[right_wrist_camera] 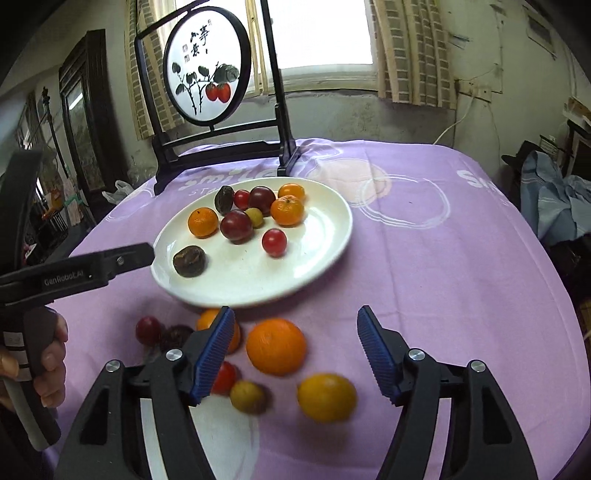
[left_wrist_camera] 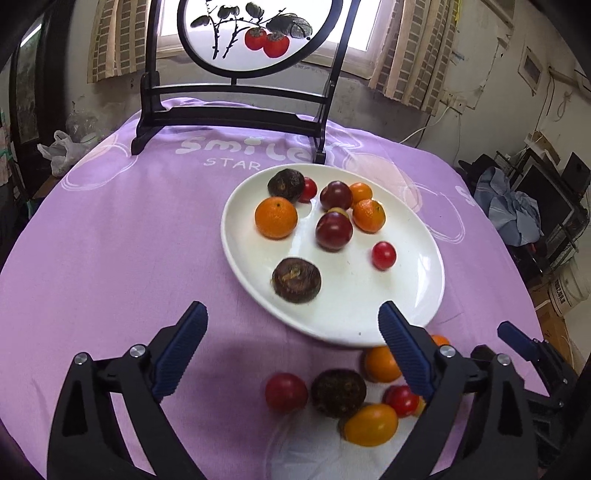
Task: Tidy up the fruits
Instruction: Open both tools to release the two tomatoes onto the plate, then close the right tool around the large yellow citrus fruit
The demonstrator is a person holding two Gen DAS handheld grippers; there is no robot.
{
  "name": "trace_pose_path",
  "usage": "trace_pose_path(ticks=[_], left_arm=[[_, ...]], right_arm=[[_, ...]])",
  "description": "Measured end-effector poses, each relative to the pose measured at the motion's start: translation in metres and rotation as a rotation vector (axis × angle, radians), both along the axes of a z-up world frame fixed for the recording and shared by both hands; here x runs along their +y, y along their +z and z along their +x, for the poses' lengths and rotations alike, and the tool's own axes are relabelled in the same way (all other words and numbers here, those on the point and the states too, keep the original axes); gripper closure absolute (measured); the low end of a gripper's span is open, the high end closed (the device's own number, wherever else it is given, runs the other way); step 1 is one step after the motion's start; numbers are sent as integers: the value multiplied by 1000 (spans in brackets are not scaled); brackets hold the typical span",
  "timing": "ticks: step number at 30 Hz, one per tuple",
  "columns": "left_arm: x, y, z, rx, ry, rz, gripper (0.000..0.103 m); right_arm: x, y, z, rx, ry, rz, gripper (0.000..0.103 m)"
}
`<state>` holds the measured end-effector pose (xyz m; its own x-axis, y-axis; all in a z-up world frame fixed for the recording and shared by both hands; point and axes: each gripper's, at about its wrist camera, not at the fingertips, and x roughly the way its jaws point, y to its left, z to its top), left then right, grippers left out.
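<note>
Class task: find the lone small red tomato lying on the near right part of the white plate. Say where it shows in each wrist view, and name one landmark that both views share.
Left wrist view: the small red tomato lies right of centre, on the white plate.
Right wrist view: the same tomato lies just left of centre, on the plate.
Shared landmark: the round persimmon painting behind the plate.

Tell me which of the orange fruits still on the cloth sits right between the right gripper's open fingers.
The big round orange just below the plate rim. The other one is half hidden behind the right gripper finger.
</note>
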<state>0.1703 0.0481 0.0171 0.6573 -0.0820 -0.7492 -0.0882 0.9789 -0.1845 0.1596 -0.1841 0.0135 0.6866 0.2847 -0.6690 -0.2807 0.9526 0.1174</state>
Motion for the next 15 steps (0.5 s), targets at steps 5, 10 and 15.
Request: trace_pose_path(ticks=[5,10,15], left_arm=[[-5,-16,-31,40,-27,30,11],[-14,-32,-59,51,-55,97,11],[-22,-40,-74,45,-97,133,11]], right_arm=[[-14,-7,-32,14,10,-14,33],[-12,-26,-51,46,17,-82,32],[-14,-37,-51,69,-28,-120,32]])
